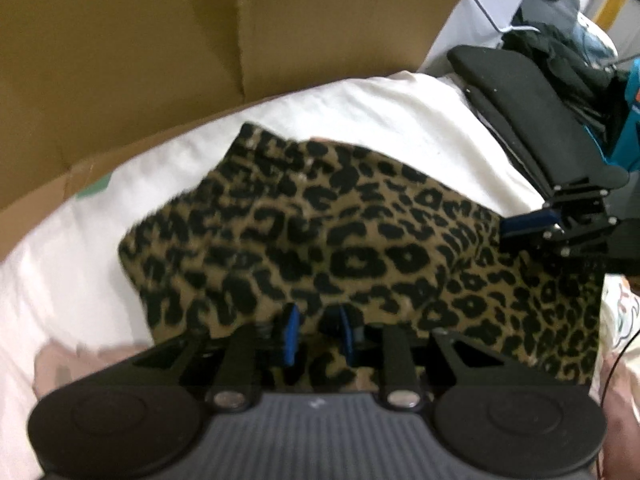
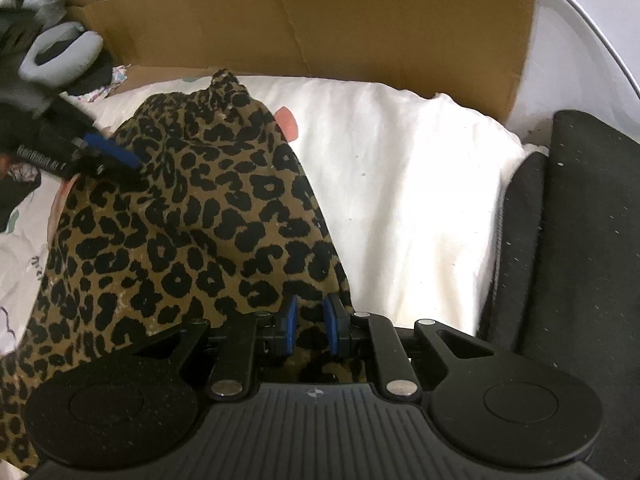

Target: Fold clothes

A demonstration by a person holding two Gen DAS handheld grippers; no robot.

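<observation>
No word, brand or number can be read in either view. The only lettering is a row of small white characters on the black body of the other gripper (image 2: 44, 160), at the left edge of the right wrist view, too blurred to make out.

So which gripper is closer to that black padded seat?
Right. The right gripper sits just beside the black padded seat; the left gripper is across the leopard-print cloth, farther away.

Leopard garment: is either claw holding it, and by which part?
Both claws grip the leopard garment at its near edge: the left claw and the right claw, apart along that edge.
</observation>
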